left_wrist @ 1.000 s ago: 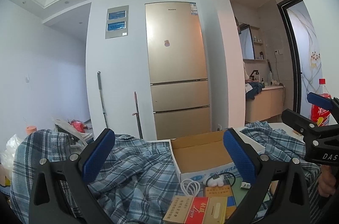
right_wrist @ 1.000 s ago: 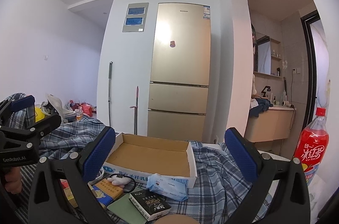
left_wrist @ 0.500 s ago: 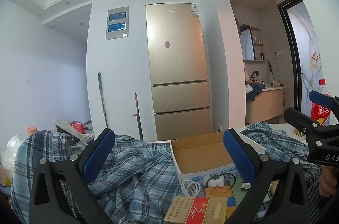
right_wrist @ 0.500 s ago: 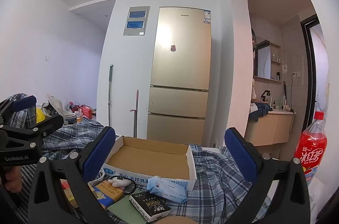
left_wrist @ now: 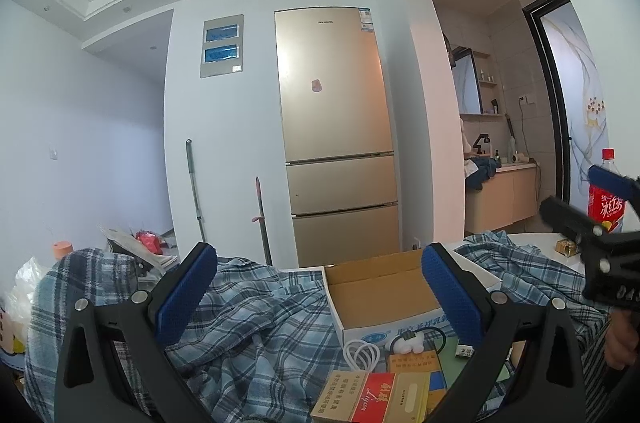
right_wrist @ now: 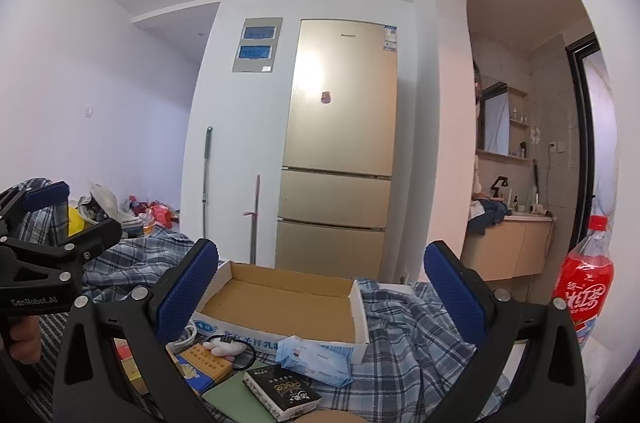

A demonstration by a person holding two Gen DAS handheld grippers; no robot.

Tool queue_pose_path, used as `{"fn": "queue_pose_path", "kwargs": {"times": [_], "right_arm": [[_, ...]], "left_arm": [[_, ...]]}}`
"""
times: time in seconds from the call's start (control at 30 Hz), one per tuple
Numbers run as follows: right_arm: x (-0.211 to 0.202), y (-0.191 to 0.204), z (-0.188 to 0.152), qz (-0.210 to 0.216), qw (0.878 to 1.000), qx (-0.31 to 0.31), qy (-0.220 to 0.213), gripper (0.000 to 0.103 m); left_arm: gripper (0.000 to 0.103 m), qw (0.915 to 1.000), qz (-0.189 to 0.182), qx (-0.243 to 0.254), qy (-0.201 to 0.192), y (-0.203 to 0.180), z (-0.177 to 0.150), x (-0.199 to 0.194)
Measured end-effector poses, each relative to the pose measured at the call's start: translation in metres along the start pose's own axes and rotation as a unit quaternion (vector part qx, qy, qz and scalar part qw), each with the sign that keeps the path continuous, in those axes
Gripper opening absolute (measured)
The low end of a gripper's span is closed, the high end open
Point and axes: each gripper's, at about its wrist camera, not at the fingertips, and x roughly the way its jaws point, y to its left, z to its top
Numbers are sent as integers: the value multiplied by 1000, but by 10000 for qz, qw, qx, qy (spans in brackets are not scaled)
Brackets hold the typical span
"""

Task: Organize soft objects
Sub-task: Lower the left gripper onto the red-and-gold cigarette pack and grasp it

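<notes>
A blue plaid cloth (left_wrist: 248,319) (right_wrist: 404,335) lies rumpled over the table. On it stands an empty cardboard box (left_wrist: 384,297) (right_wrist: 288,299). In front of the box lie a small white plush (right_wrist: 224,346) (left_wrist: 408,345), a blue tissue pack (right_wrist: 316,355), a white cable (left_wrist: 362,355), and several small cartons and books. My left gripper (left_wrist: 320,299) is open, raised above the cloth. My right gripper (right_wrist: 322,297) is open too, held above the box. Each gripper appears at the edge of the other's view, held by a hand.
A red soda bottle (right_wrist: 584,279) stands at the table's right edge. A gold fridge (left_wrist: 336,131) and two mop handles (left_wrist: 196,191) are against the far wall. Clutter and bags (left_wrist: 136,247) lie at the far left. An archway (left_wrist: 500,143) leads to a washroom.
Both grippers have tilted slightly upward, so the table items sit a little lower in each view. Nothing was gripped or released.
</notes>
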Motion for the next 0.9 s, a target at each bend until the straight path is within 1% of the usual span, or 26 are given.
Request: {"fn": "queue_pose_path", "kwargs": {"times": [0.03, 0.07, 0.1, 0.13, 0.23, 0.33, 0.37, 0.43, 0.53, 0.67, 0.7, 0.73, 0.8, 0.9], "right_arm": [[-5, -3, 2, -216, 9997, 36, -147, 103], [-11, -6, 5, -293, 9991, 91, -287, 103], [-17, -9, 9, -268, 9988, 139, -392, 103], [-20, -10, 14, -234, 9988, 125, -403, 103], [-25, -12, 28, -294, 9993, 6, -237, 103], [-18, -16, 35, -143, 9997, -1, 199, 103], [-12, -17, 36, -38, 9990, 19, 443, 103], [-2, -21, 33, -5, 9967, 72, 814, 103], [4, -26, 25, -44, 9947, 159, 1020, 103], [12, -28, 21, 26, 9905, 232, 1353, 103], [14, -29, 20, 50, 9889, 270, 1457, 103], [17, -31, 19, 110, 9872, 326, 1555, 103], [23, -35, 14, 226, 9836, 458, 1729, 103], [33, -33, 3, 297, 9776, 492, 2026, 103]], "left_arm": [[103, 10000, -32, 24, -15, 0, 1, -2], [103, 9999, -81, 80, 8, -1, 4, -4], [103, 9998, -115, 130, 66, -2, 6, -5], [103, 9996, -152, 175, 151, -3, 9, -5], [103, 9981, -246, 224, 510, -6, 16, -3], [103, 9944, -680, 1, 805, -1, 20, 0], [103, 9939, -710, -36, 846, 0, 21, 1], [103, 9921, -696, 12, 1040, -1, 20, 5], [103, 9882, -667, -31, 1381, -2, 15, 14], [103, 9762, -754, -223, 2022, 2, 1, 33], [103, 9739, -780, -219, 2119, 2, -2, 36], [103, 9716, -816, -128, 2216, -1, -7, 40], [103, 9699, -730, 74, 2321, -6, -16, 46], [103, 9625, -877, 165, 2560, -11, -24, 52]]}}
